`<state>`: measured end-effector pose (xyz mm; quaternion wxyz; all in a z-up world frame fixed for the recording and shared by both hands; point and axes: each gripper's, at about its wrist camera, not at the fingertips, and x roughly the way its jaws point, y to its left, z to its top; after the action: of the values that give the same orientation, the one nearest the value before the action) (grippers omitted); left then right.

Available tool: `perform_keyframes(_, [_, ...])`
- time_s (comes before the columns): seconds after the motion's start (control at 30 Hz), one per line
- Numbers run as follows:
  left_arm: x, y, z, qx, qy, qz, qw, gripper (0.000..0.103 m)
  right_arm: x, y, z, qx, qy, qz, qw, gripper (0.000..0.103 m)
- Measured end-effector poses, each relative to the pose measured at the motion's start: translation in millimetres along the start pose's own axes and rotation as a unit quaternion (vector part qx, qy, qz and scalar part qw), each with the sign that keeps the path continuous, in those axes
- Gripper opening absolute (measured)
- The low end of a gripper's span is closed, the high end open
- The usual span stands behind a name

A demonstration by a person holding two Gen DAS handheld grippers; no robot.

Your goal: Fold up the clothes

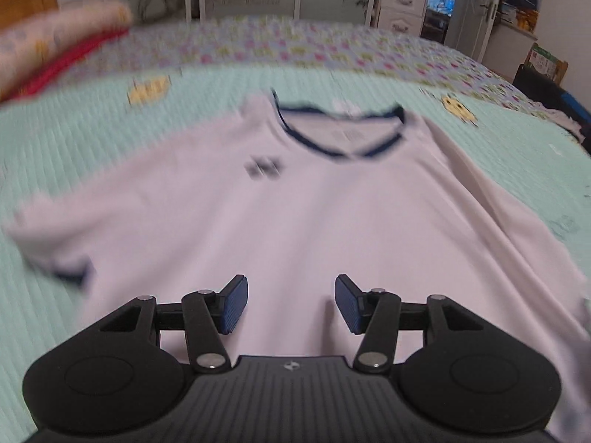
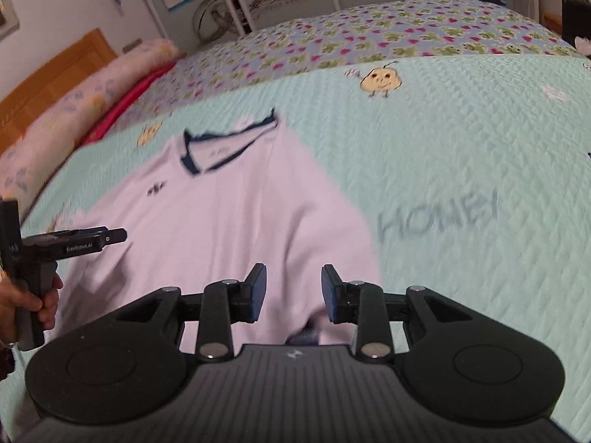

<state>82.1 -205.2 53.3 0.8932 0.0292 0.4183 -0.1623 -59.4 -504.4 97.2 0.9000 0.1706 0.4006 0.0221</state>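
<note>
Left wrist view: white T-shirt (image 1: 295, 203) spread front-up on the mint quilt (image 1: 74, 140); left gripper (image 1: 291, 302) gaping, empty, above the hem.

Right wrist view: right gripper (image 2: 293, 293) likewise parted, empty, over the shirt's right side. Fold stage unclear; any grasp needs an edge.

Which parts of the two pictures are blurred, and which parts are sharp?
Left wrist view: the white shirt and the bedspread are smeared by motion, while the left gripper is sharp. Right wrist view: the shirt is softer, the right gripper is crisp, and fisheye bends the bed's edges.
</note>
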Motion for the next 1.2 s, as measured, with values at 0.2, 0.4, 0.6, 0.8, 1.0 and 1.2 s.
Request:
perform_keyframes(0.2, [4, -22, -27, 0.005, 0.007, 0.011, 0.9999, 0.063, 22, -3, -22, 0.054, 0.015, 0.023, 0.998, 0.033])
perform_keyframes(0.4, [10, -28, -32, 0.017, 0.000, 0.023, 0.9996, 0.072, 19, -13, -3, -0.009, -0.008, -0.030, 0.999, 0.000])
perform_keyframes(0.6, [13, -30, -32, 0.016, -0.005, 0.027, 0.9995, 0.078, 20, -60, 91, -0.125, -0.069, -0.184, 0.973, 0.000])
perform_keyframes(0.8, [14, -32, -35, 0.029, -0.013, 0.030, 0.9991, 0.083, 64, -125, 124, -0.015, -0.038, -0.222, 0.974, 0.029])
perform_keyframes(1.0, [16, -27, -37, 0.040, -0.019, 0.021, 0.9988, 0.087, 36, -153, 70, 0.157, -0.056, -0.190, 0.968, 0.029])
perform_keyframes(1.2, [19, -31, -36, 0.040, -0.020, 0.025, 0.9987, 0.094, 43, -181, 60, 0.305, -0.059, -0.079, 0.947, 0.035])
